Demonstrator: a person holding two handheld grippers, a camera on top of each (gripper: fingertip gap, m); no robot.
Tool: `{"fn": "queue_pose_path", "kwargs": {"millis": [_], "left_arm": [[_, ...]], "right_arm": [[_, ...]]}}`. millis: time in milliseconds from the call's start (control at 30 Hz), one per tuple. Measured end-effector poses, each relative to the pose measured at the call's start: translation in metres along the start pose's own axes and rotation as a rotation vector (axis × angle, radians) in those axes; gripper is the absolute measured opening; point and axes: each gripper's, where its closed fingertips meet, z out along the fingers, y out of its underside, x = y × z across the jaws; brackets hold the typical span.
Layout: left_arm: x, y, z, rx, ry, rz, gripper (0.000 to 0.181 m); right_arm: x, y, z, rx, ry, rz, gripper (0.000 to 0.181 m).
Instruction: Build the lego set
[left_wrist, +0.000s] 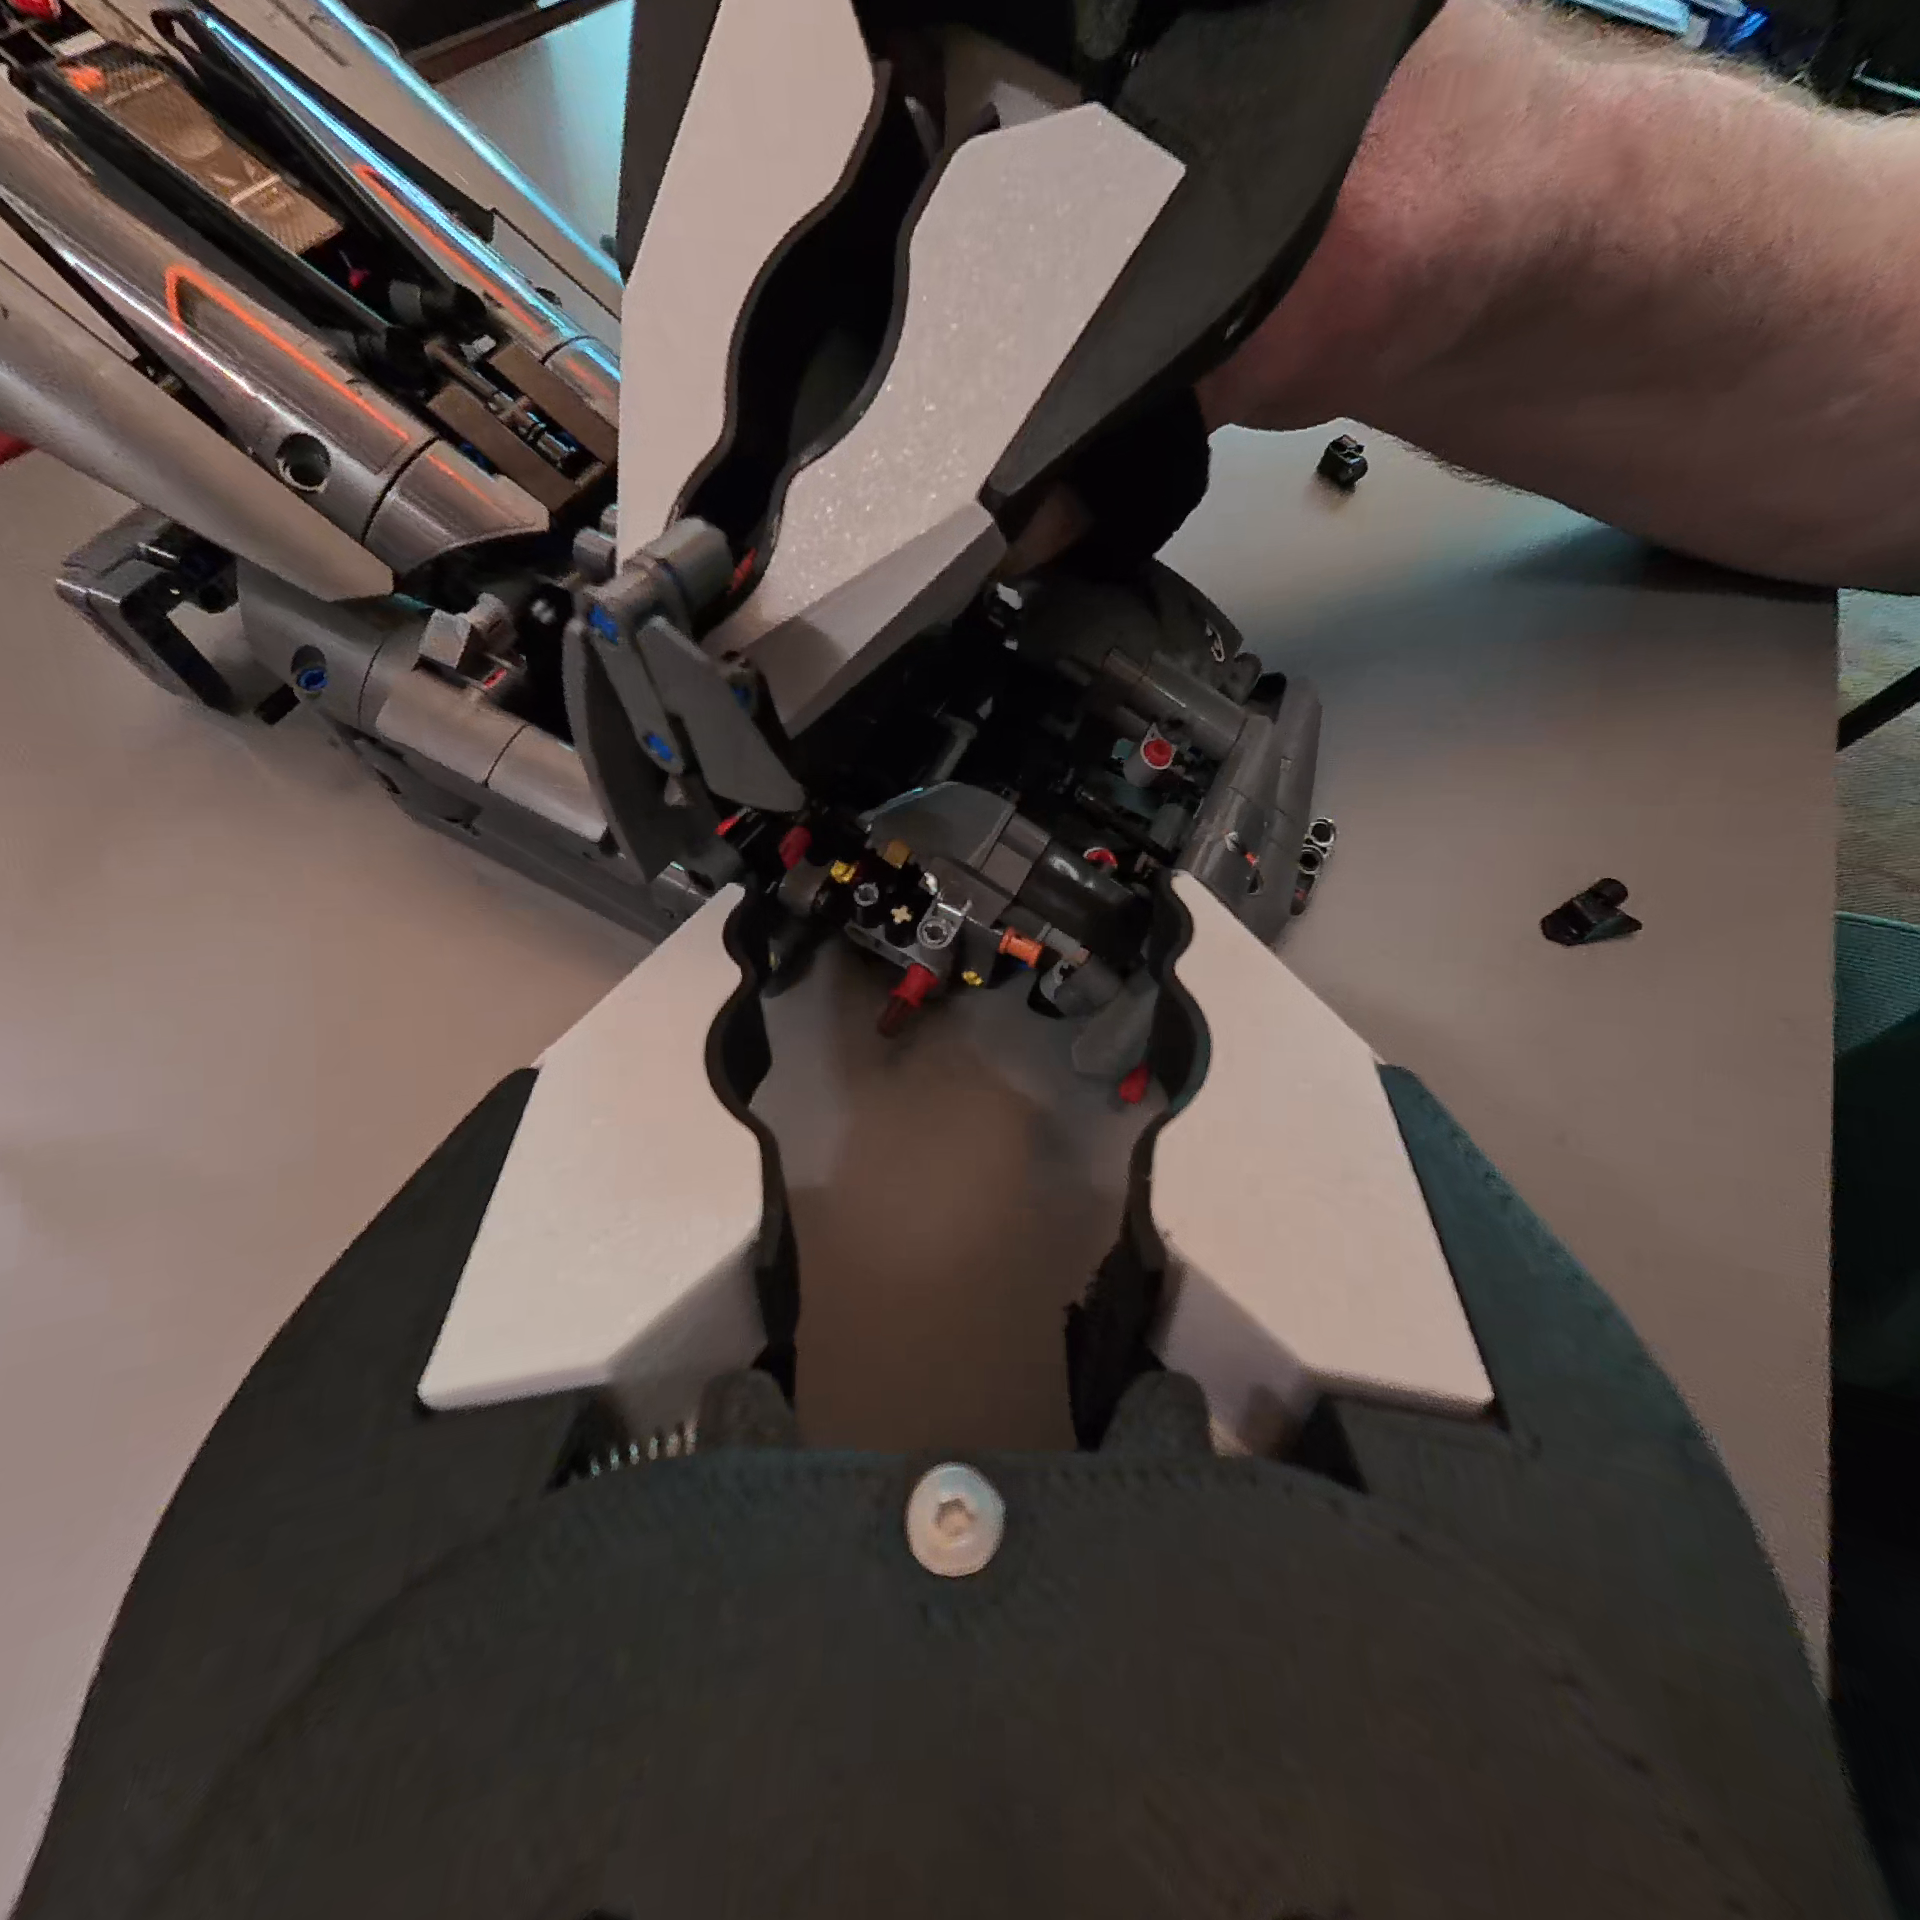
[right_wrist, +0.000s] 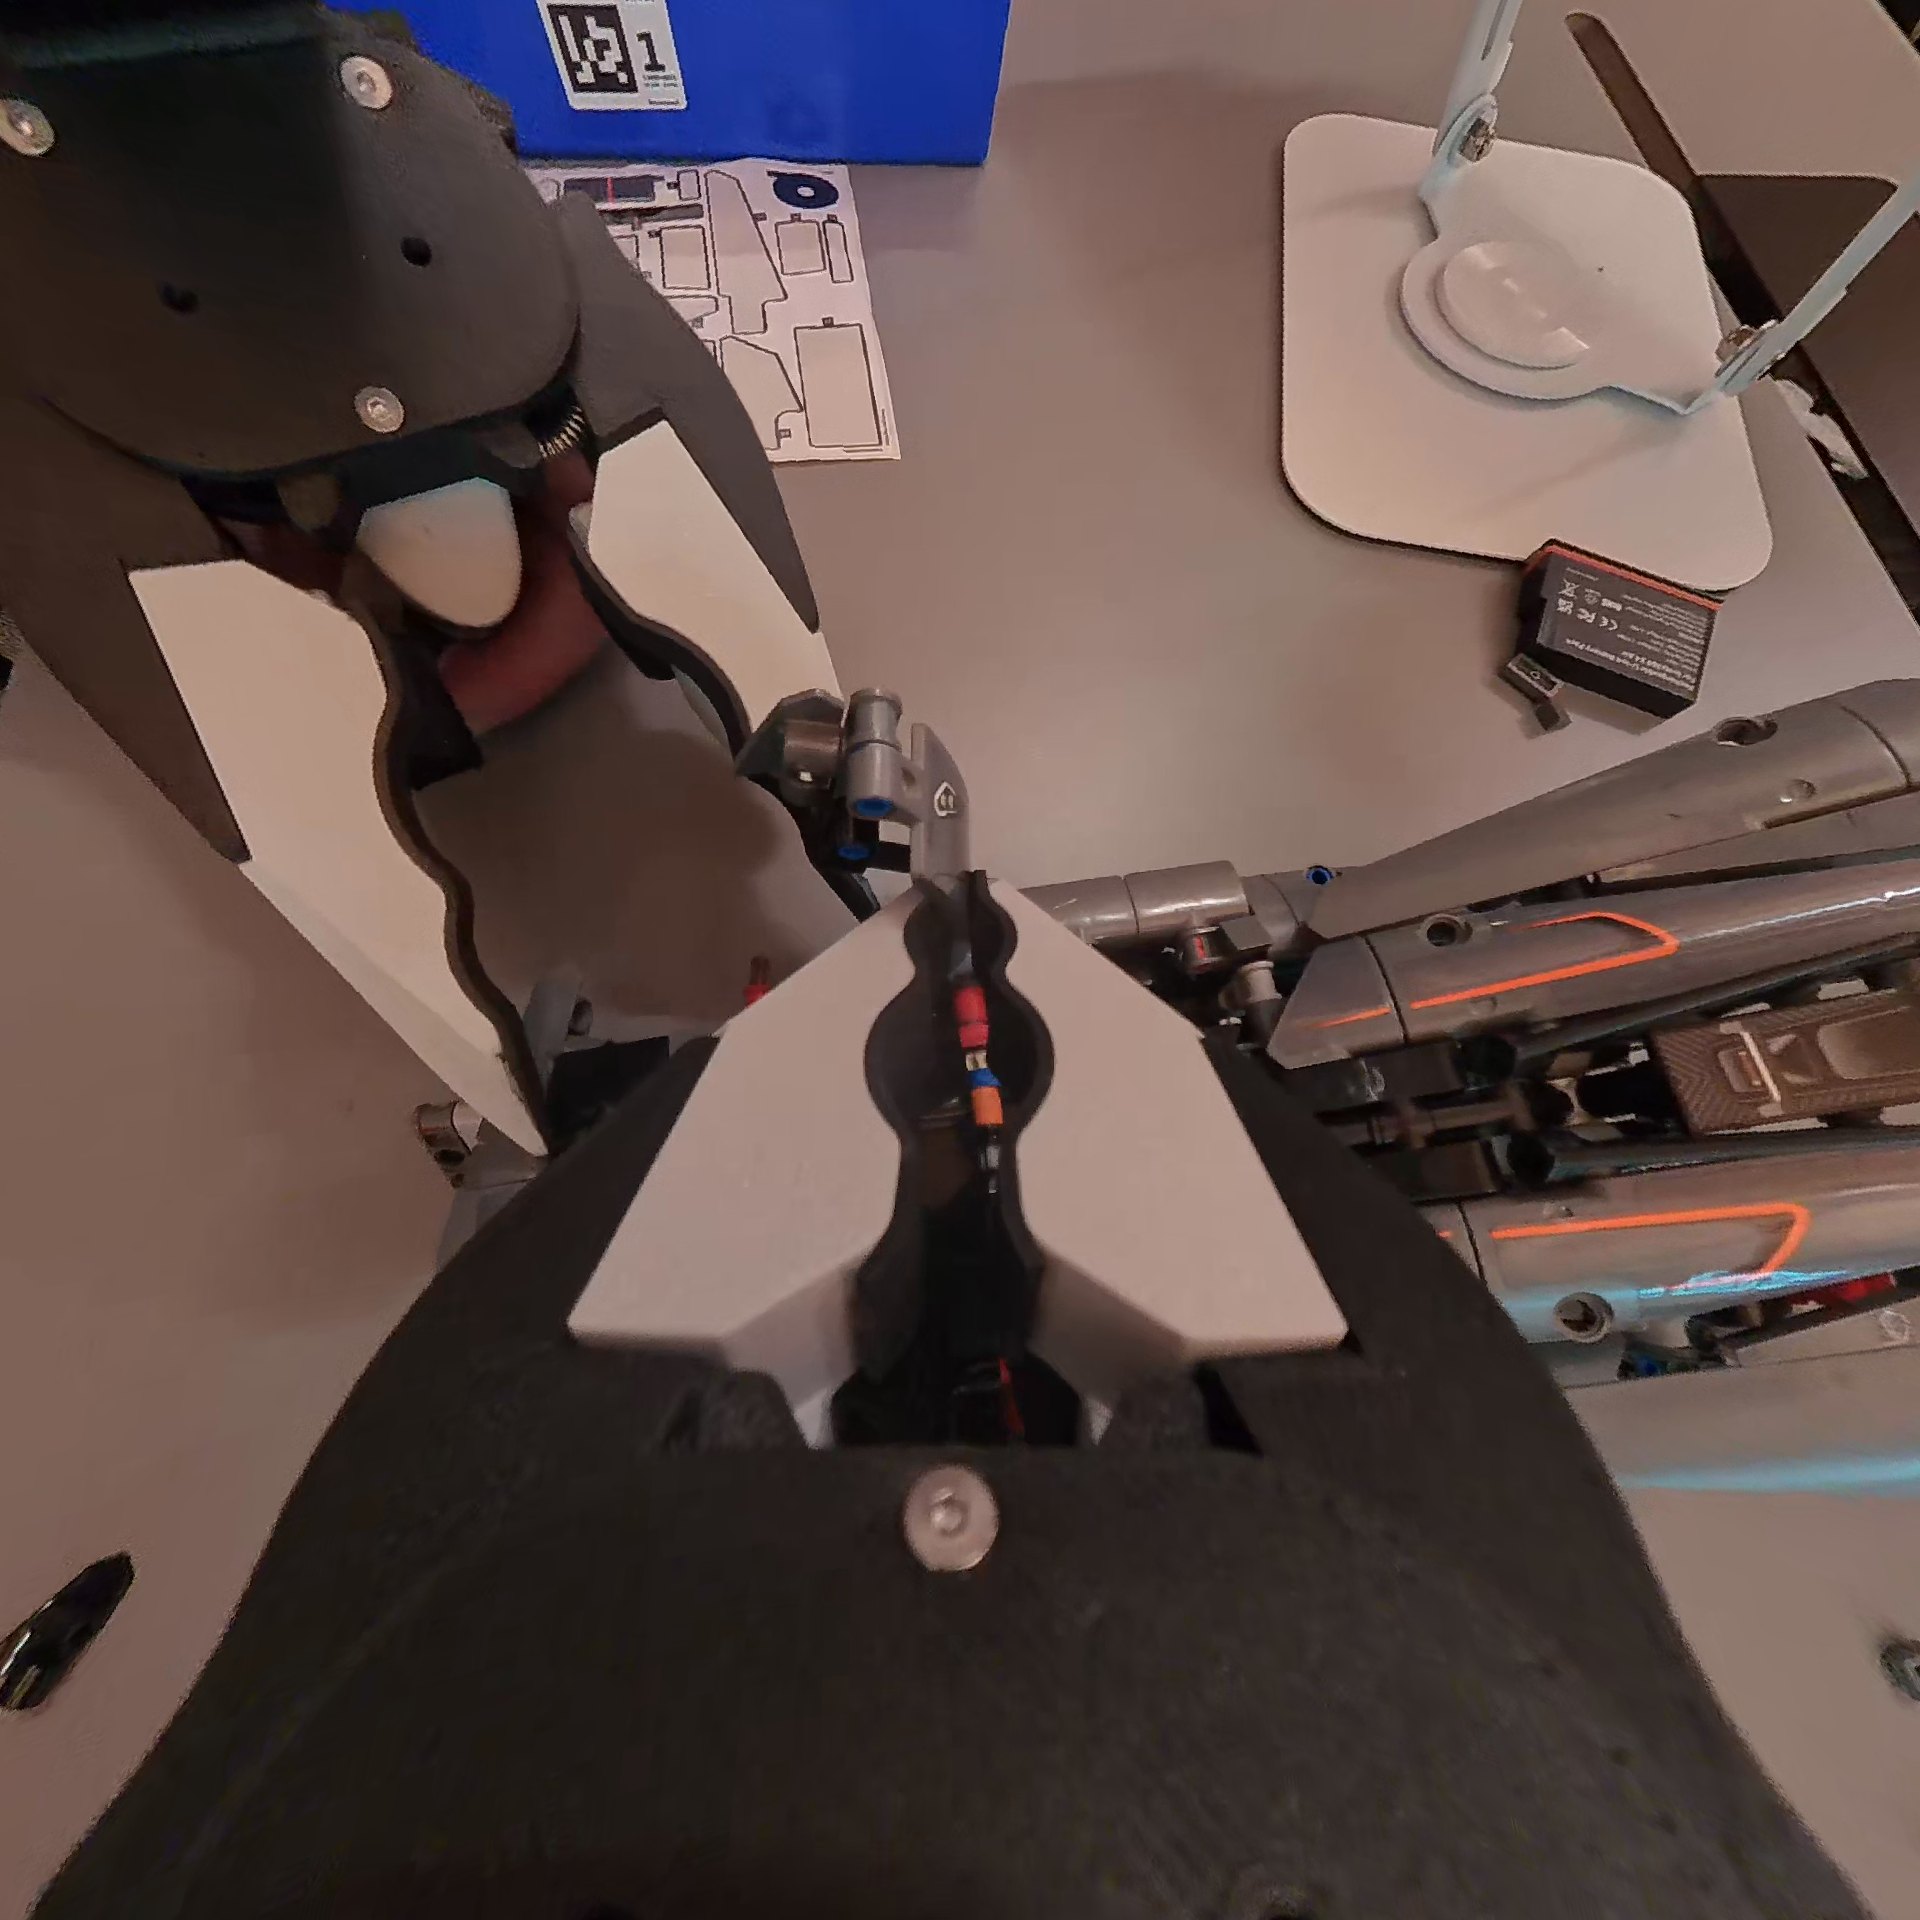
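A smooth pale grey table (right_wrist: 1091, 364) carries a blue box (right_wrist: 769, 73) at the top of the right wrist view, a printed sheet (right_wrist: 790, 312) just below it, a white stand base (right_wrist: 1351, 343) at upper right and a black battery (right_wrist: 1616, 634) at that base's lower edge. The lego model (left_wrist: 343, 416), long and built of glossy silver-grey panels with orange outlines over black beams and coloured pins, runs in the left wrist view from the upper left down to frame centre, where its exposed mechanical end points at the left gripper (left_wrist: 956, 904), whose white, wavy-edged jaws stand spread around it. The right gripper (right_wrist: 951, 894) has its jaws pressed onto a grey angled piece (right_wrist: 940, 810) at that end of the model, and two small black parts (left_wrist: 1590, 914) lie loose at the right.
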Motion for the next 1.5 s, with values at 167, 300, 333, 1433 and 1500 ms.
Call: {"fn": "queue_pose_path", "kwargs": {"millis": [167,300,333,1433,1500], "left_arm": [[-0.0005,-0.0003,0.0005,0.006,-0.005,0.01,0.071],[-0.0001,0.0004,0.0004,0.003,0.004,0.002,0.07],[-0.0002,0.0002,0.0003,0.004,0.004,0.006,0.07],[0.0054,0.0011,0.0034,-0.006,0.073,-0.012,0.068],[0.0064,0.001,0.0041,-0.008,0.081,-0.012,0.068]], "right_arm": [[0.0013,0.0004,-0.0012,0.009,-0.004,0.018,0.002],[0.0004,0.0015,0.0001,0.014,-0.022,0.032,0.002],[0.0006,0.0017,-0.0003,0.015,-0.023,0.032,0.002],[-0.0025,0.0075,-0.0051,-0.031,-0.05,0.042,0.002],[-0.0025,0.0079,-0.0058,-0.033,-0.054,0.037,0.002]]}}
